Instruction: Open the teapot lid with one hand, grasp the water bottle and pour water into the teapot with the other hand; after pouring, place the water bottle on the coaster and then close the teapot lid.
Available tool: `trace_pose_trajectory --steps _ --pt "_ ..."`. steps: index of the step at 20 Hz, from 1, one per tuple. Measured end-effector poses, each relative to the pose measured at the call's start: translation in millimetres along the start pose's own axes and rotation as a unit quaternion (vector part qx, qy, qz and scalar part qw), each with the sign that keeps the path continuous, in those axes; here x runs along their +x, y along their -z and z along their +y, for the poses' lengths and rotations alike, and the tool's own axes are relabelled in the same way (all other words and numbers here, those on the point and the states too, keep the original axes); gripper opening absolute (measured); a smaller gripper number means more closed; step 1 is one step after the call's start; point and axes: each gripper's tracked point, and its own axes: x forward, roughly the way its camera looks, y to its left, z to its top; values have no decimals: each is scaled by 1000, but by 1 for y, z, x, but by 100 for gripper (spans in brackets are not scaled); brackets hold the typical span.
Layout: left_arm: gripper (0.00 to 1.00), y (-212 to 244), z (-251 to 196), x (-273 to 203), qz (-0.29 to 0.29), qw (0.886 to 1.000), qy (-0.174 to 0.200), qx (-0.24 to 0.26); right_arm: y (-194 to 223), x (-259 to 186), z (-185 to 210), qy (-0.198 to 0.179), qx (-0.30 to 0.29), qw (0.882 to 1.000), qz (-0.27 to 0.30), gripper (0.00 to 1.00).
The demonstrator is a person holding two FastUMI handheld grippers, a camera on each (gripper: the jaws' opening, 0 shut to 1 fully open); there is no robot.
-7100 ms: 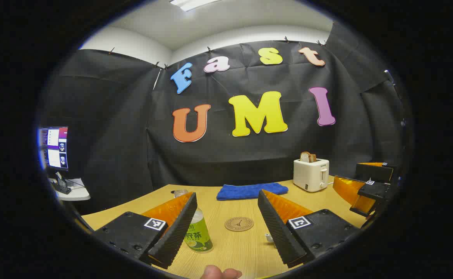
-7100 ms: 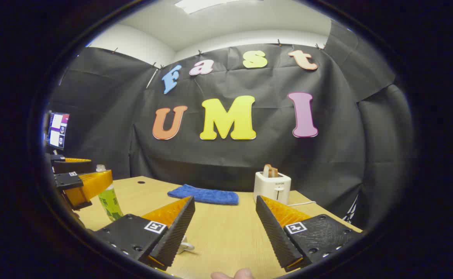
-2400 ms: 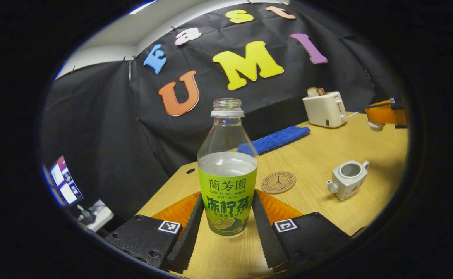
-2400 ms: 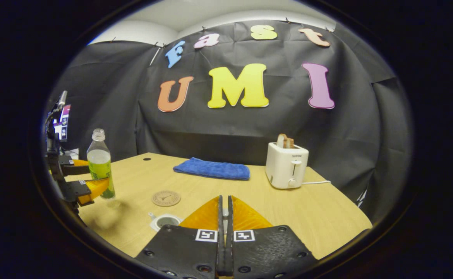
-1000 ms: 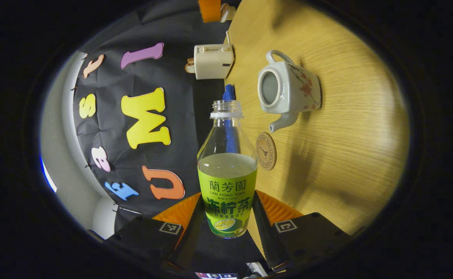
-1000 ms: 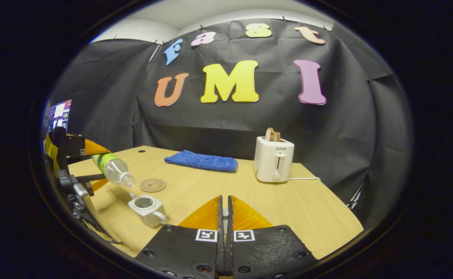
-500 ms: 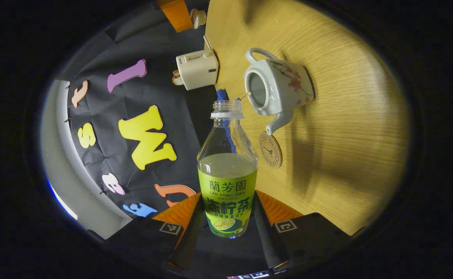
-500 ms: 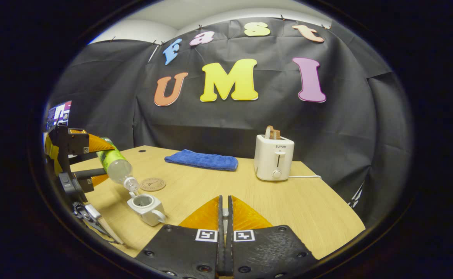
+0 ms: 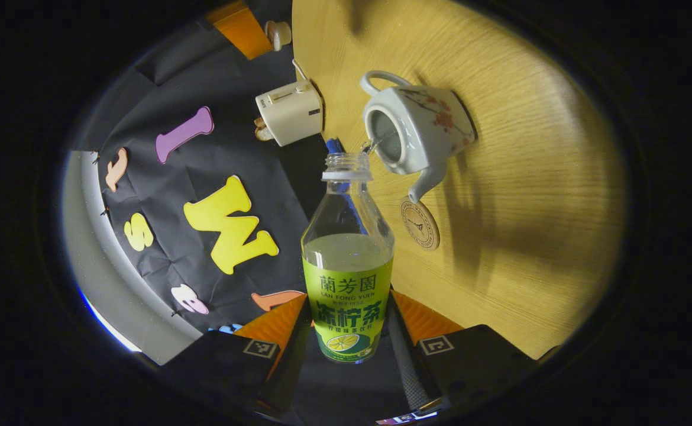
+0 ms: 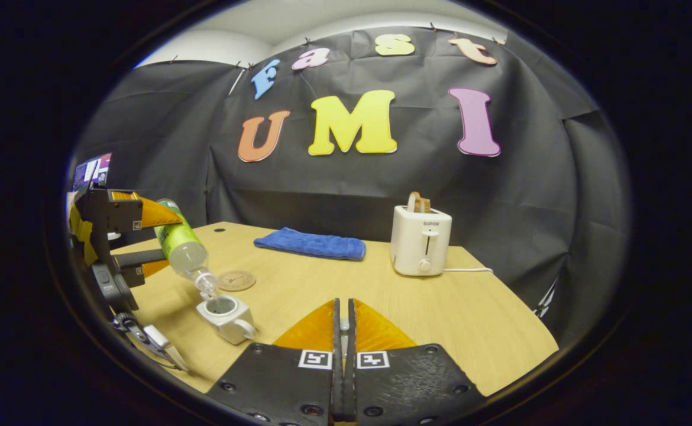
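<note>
In the right gripper view, the left claw (image 10: pixel 145 242) sits far left of the teapot (image 10: pixel 226 318), pinching the water bottle (image 10: pixel 183 248) by its labelled body with both fingers and tilting it neck-down so the open mouth hangs just above the teapot's open top. In the left gripper view a thin stream of water runs from the bottle's mouth into that opening. The teapot stands on the wooden surface (image 10: pixel 381 296) with its lid off, and the round coaster (image 10: pixel 236 280) lies just behind it, bare. Farther behind the teapot and to its right, a folded blue cloth (image 10: pixel 310 244) lies flat, and a white toaster (image 10: pixel 421 241) with a slice of bread in its slot stands well to the right. Nearest the camera, right of the teapot, the right claw (image 10: pixel 341 322) is pressed together on the small teapot lid (image 9: pixel 277 34), whose knob is gripped between its 2 fingers.
</note>
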Motion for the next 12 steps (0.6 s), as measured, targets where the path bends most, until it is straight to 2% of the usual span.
trace_pose_trajectory --steps 4,12 --pt "71 1 7 -1 2 999 -15 39 1 1 2 -2 -1 1000 1 1" --pt "72 1 12 0 3 998 -19 58 3 1 0 -2 -1 1000 1 0"
